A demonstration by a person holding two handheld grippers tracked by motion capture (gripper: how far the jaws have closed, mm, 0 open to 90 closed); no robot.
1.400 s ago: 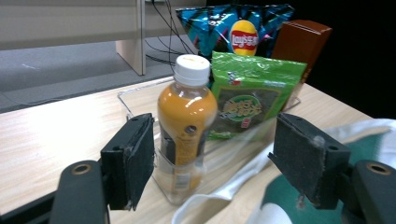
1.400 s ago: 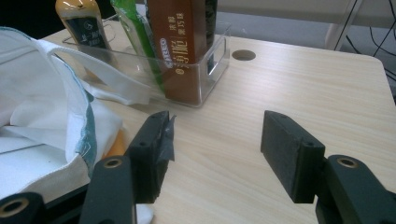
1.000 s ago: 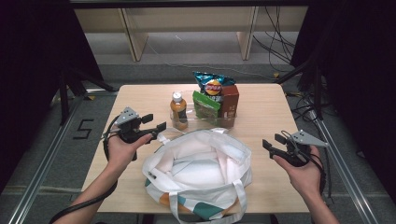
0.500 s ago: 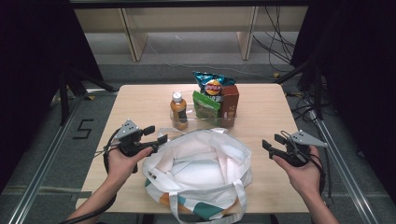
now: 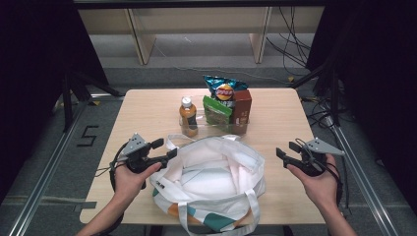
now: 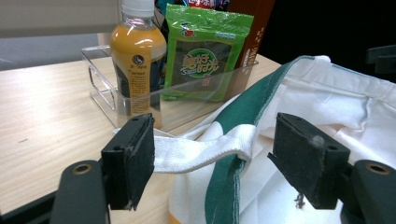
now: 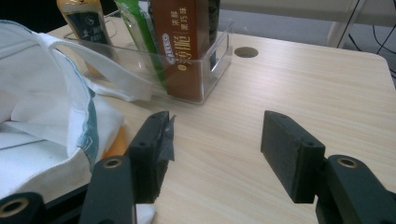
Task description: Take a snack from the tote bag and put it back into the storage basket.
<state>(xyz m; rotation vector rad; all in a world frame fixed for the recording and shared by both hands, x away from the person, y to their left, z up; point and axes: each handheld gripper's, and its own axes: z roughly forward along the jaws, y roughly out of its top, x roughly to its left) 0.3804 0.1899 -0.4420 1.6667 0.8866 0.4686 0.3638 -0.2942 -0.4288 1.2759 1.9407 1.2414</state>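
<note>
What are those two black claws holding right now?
Nothing. The left gripper is open around the white cloth bag's strap; the right gripper is open over bare table.

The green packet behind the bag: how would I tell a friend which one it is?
On the wooden table, behind the white tote bag, stands a clear plastic bin. The green packet is upright in its middle, between the orange-brown bottle and the brown box. It alone is flat and bright green.

I count one tote bag [image 5: 211, 182], one bottle [image 5: 188, 116], one chip bag [image 5: 223, 90], one green packet [image 5: 216, 113], one brown carton [image 5: 242, 109], one clear tray [image 5: 211, 129].
</note>
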